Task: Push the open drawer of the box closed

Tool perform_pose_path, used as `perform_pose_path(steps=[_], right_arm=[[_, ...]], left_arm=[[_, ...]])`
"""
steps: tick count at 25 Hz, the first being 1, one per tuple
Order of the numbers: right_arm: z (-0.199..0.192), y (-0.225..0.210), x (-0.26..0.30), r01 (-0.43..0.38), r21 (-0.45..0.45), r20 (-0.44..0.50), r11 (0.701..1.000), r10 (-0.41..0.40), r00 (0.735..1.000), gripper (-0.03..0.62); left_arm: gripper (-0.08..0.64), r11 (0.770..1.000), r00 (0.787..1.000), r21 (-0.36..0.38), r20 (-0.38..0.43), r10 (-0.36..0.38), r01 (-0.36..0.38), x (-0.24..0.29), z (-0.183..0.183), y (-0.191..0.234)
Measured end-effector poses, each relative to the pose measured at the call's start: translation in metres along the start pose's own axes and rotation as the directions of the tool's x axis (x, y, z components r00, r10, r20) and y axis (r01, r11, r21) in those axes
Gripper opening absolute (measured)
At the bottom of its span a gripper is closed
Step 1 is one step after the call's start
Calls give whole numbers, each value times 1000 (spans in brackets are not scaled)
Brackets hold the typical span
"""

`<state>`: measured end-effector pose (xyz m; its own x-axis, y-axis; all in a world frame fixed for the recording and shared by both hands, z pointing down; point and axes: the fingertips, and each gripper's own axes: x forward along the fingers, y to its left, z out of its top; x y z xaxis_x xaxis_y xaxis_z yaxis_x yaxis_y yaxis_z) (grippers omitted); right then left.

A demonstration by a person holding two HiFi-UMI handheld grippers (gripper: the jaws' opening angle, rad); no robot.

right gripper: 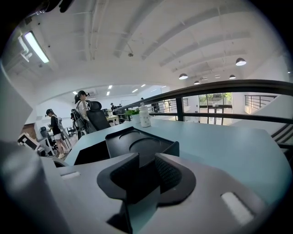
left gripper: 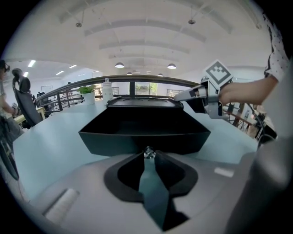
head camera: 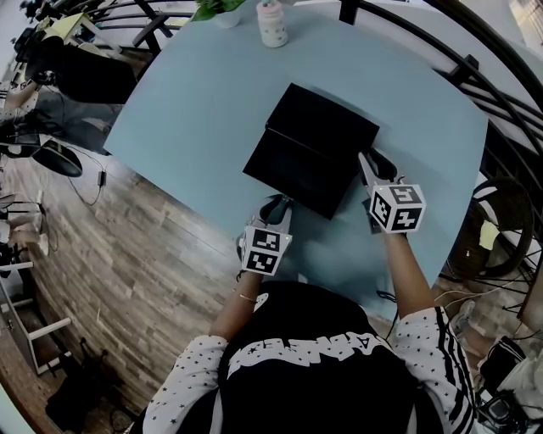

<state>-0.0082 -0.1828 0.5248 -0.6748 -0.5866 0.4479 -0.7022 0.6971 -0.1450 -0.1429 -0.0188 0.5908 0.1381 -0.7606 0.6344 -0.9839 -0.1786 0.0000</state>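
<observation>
Left gripper (left gripper: pixel 148 153), jaws shut, fronts the open drawer (left gripper: pixel 144 140) for pushing; right gripper (right gripper: pixel 146 159), wide, beside the box (right gripper: pixel 135 145), likely steadying

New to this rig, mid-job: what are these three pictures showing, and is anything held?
No robot arm here: a person holds a two-jaw tool in each hand. The head view looks down from the person's head; the other two ride on the tools and look along their jaws. On the table stands a black box with its drawer open towards the person, and a bottle farther off. The left tool, jaws together, points at the drawer's front. The right tool, jaws apart, is by the box's corner. Nothing is held.
</observation>
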Motion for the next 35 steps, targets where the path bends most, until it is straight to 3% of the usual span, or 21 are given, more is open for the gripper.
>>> perform_pose_path(steps=[16,35], right_arm=[[2,-1,-1,-7,-35,7,999,7,1000,95],[1,0,-2,-22,-45,-7,999,22,1000,95]], left_arm=[[0,1000,1000,-26,27,2,-1,-8,12,-3],[0,1000,1000,-17,-3,-21,21,-4,15,-3]])
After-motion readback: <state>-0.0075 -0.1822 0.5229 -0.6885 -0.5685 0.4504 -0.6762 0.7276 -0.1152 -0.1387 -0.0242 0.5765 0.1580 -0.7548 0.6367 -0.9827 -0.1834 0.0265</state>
